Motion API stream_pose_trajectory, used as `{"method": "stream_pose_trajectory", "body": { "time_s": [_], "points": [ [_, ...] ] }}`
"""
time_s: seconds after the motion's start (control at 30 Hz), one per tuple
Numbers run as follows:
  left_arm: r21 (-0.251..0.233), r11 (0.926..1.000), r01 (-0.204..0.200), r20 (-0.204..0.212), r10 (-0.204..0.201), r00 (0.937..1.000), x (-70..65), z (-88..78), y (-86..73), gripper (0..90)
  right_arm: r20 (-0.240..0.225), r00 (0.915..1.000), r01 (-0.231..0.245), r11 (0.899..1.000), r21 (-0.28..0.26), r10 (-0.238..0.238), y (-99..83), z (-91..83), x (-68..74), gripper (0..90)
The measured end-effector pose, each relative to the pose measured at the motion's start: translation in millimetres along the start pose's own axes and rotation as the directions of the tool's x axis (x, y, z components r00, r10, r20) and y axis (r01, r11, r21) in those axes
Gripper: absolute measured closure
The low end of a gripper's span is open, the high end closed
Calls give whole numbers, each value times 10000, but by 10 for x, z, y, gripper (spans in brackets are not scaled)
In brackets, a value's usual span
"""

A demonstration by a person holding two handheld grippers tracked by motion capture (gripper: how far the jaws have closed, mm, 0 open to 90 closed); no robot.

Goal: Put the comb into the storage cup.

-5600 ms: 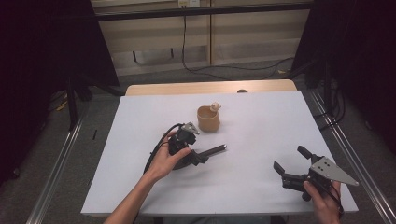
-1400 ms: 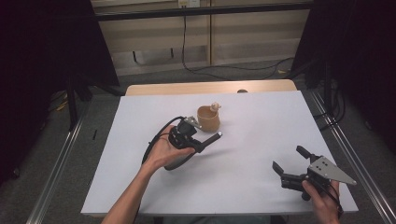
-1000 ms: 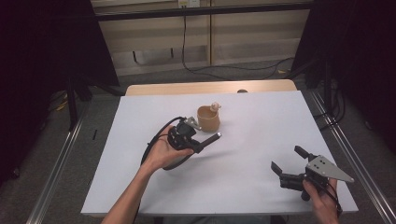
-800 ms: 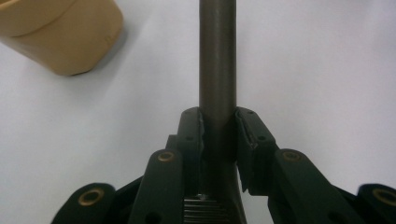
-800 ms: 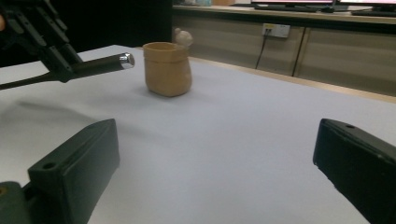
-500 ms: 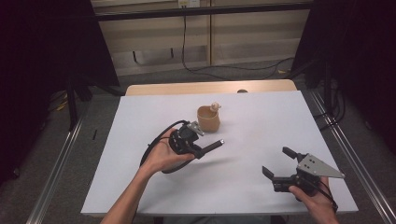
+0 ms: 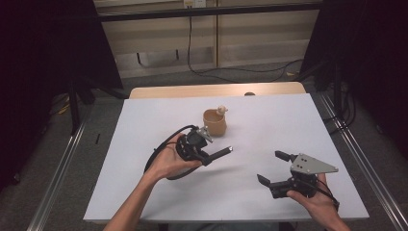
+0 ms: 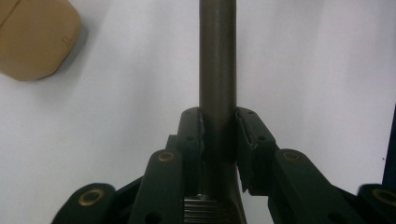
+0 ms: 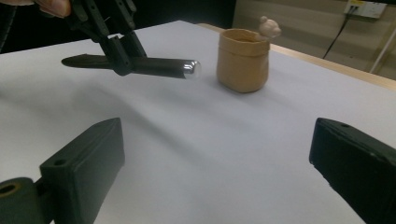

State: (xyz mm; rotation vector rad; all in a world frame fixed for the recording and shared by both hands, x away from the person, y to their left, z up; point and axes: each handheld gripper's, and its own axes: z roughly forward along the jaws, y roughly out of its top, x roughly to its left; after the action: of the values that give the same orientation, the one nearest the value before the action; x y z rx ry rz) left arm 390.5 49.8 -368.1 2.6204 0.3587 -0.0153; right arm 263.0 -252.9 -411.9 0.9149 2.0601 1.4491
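Observation:
A dark rod (image 7: 221,153) with a silvery tip is held above the white table (image 7: 144,120), and my left gripper (image 7: 207,156) is shut on its shaft. In the left gripper view the rod (image 8: 217,70) runs straight out between the two pads of the gripper (image 8: 218,130). A tan cup (image 7: 214,122) with a small pale figure on its rim stands just beyond the rod's tip. My right gripper (image 7: 271,167) is open at the front right, with nothing between its jaws. Its own view looks past the gripper (image 9: 217,149) at the rod (image 9: 159,66) and cup (image 9: 243,60).
A cable loops from the left gripper over the table beside the hand (image 7: 166,161). The table's wooden far edge (image 7: 216,90) shows behind the cup. Metal rails (image 7: 356,154) run along the floor on both sides.
My right gripper has moved left toward the table's middle and risen slightly. The left gripper keeps the rod near the cup, with the rod's tip now a little lower than a second ago.

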Motion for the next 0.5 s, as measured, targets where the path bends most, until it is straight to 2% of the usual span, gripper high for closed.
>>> {"method": "stream_pose_trajectory", "body": {
  "time_s": [0.03, 0.1, 0.17, 0.27, 0.3, 0.43, 0.5],
  "points": [
    [37, 10000, -61, -35, 61, 10000, -7, 6, 7, 731, -175, 9998, 112, 9999, 110, -110, 14, 33, 13, 30],
    [89, 9999, -140, 52, 140, 9999, -26, 18, 19, 731, -259, 9996, 130, 9998, 180, -125, 17, 50, 21, 33],
    [139, 9997, -219, -33, 219, 9998, -40, 30, 30, 731, -312, 9994, 141, 9991, 401, -129, 17, 97, 32, 33],
    [436, 9986, -303, 29, 302, 9995, -27, 69, 37, 731, -598, 9982, 50, 9975, 708, -8, 6, 181, 59, 37],
    [679, 9971, -352, 72, 348, 9994, -8, 97, 36, 731, -832, 9965, 85, 9962, 867, -13, 12, 229, 73, 40],
    [758, 9964, -368, 174, 355, 9992, 10, 129, 47, 731, -1105, 9938, 68, 9913, 1314, 78, 55, 309, 75, 34],
    [897, 9950, -447, 274, 424, 9987, 6, 140, 58, 731, -1241, 9923, 223, 9880, 1531, -32, 76, 348, 72, 34]
  ]
}}
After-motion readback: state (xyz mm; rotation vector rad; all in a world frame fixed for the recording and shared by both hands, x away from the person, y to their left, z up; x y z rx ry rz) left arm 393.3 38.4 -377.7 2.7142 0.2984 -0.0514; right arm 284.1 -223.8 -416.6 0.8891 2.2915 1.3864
